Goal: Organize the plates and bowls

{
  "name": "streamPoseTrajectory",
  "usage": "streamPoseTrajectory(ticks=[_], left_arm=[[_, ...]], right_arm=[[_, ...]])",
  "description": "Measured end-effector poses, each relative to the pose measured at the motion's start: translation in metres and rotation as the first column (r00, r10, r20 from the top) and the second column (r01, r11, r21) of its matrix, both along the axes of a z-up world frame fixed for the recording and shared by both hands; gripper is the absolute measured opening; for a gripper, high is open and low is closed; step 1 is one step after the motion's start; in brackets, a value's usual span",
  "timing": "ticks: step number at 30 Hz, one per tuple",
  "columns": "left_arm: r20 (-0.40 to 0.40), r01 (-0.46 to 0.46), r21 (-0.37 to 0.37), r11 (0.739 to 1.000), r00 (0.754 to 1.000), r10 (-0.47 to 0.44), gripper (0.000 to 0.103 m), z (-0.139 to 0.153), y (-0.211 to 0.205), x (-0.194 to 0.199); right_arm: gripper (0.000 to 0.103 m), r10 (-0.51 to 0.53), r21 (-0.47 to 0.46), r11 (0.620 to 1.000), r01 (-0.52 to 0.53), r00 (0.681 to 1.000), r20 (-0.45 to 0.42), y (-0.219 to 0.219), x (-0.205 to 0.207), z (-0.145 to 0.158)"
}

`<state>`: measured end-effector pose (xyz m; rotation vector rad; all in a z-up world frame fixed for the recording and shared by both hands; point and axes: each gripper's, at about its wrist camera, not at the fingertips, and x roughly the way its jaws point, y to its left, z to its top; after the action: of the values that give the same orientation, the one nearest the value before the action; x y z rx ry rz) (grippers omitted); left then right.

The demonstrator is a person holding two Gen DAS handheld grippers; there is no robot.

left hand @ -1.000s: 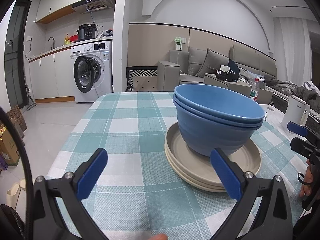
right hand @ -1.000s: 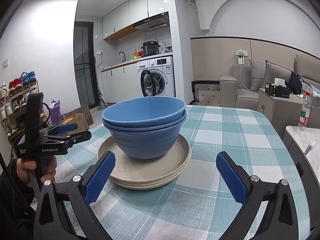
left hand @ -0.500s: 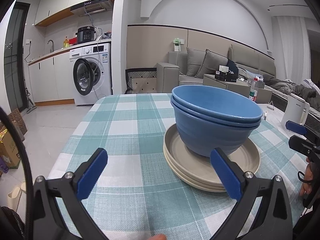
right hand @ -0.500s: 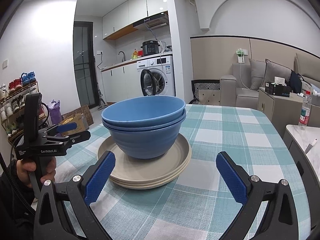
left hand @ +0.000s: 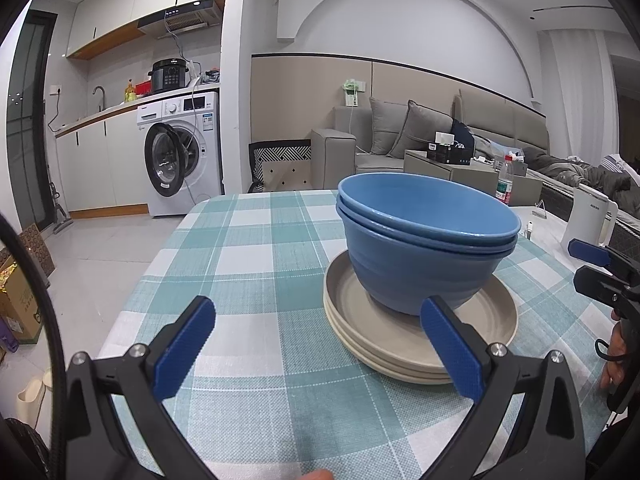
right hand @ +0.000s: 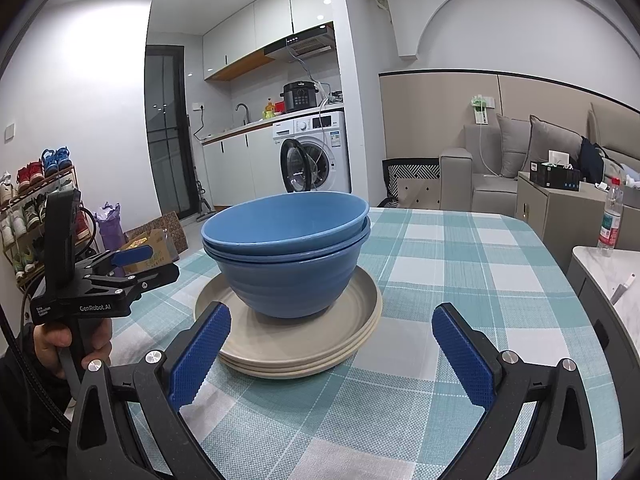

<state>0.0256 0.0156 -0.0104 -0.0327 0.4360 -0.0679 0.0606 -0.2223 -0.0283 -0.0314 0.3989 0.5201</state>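
Observation:
Two nested blue bowls [left hand: 424, 248] [right hand: 288, 256] stand on a stack of three beige plates [left hand: 352, 332] [right hand: 304, 356] on the checked tablecloth [left hand: 248, 272]. My left gripper [left hand: 320, 348] is open near the table's front edge, its right pad close to the plates' near rim, with nothing between its fingers. My right gripper [right hand: 330, 356] is open too, its left pad just in front of the plate stack, holding nothing. The right wrist view catches the left gripper at the left, held in a hand; the left wrist view catches the right gripper at the right edge.
A white kettle [left hand: 590, 216] and a water bottle [left hand: 506, 184] stand beyond the table's right side. A washing machine [left hand: 180, 152] with its door open, a sofa [left hand: 400, 136] and a shoe rack [right hand: 28, 208] lie further off. The tablecloth [right hand: 460, 264] around the stack is bare.
The left wrist view has tilted slightly, so the bowls and plates sit a little further left and lower in it. The right gripper and the stack have barely moved. Both grippers stay open.

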Motion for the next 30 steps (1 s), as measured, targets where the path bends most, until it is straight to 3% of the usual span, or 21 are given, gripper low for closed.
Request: streamPoseTrajectory(ticks=[30], left_arm=[[0.006,-0.002,0.01,1.0,1.0,0.002,0.103,0.0,-0.0005,-0.0009]], right_arm=[[0.103,0.001,0.001,1.0,-0.001,1.0,-0.003,-0.0004,0.0005,0.0006]])
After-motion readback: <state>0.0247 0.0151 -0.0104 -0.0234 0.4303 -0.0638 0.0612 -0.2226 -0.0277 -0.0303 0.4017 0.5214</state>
